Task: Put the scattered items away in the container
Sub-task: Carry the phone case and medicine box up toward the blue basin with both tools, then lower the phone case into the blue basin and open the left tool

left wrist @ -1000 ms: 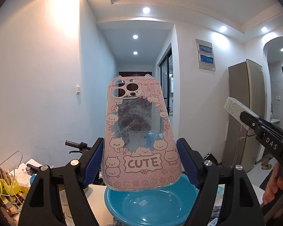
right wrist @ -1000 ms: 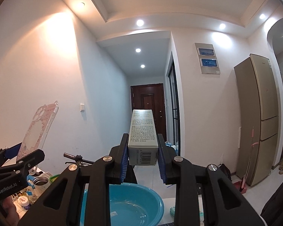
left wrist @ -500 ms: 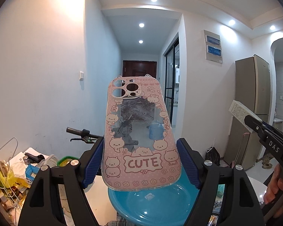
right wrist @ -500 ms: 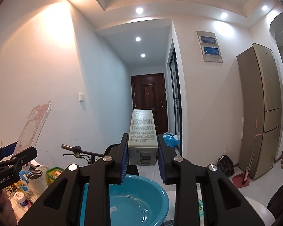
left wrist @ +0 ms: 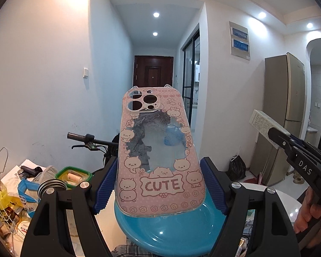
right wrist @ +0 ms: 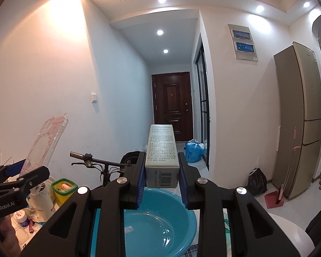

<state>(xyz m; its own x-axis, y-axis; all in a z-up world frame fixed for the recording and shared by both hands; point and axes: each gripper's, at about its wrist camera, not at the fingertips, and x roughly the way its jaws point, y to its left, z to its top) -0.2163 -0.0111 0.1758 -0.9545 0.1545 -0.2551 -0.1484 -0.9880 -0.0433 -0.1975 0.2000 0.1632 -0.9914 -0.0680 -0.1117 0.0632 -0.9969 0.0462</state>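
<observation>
A pink phone case (left wrist: 158, 150) printed "CUTE" stands upright in my left gripper (left wrist: 160, 177), whose blue pads press on its two long edges. It hangs above the near rim of a blue plastic basin (left wrist: 171, 233). My right gripper (right wrist: 161, 171) is shut on a pale rectangular carton (right wrist: 162, 150) with a barcode on its near end, held over the basin (right wrist: 160, 224). Each gripper shows in the other's view: the right one with the carton (left wrist: 265, 122) at the right edge, and the left one with the case (right wrist: 47, 141) at the left edge.
Clutter lies left of the basin: a green-rimmed box (left wrist: 73, 176), a metal jar lid (left wrist: 52, 186), a wire hanger (left wrist: 2, 160), small bottles (right wrist: 21, 216). A bicycle handlebar (right wrist: 89, 158) is behind. A white round table edge (right wrist: 289, 231) and a fridge (right wrist: 299, 117) are on the right.
Both grippers have sunk and tipped downward with their loads still held. The basin and the clutter at the left now show more fully.
</observation>
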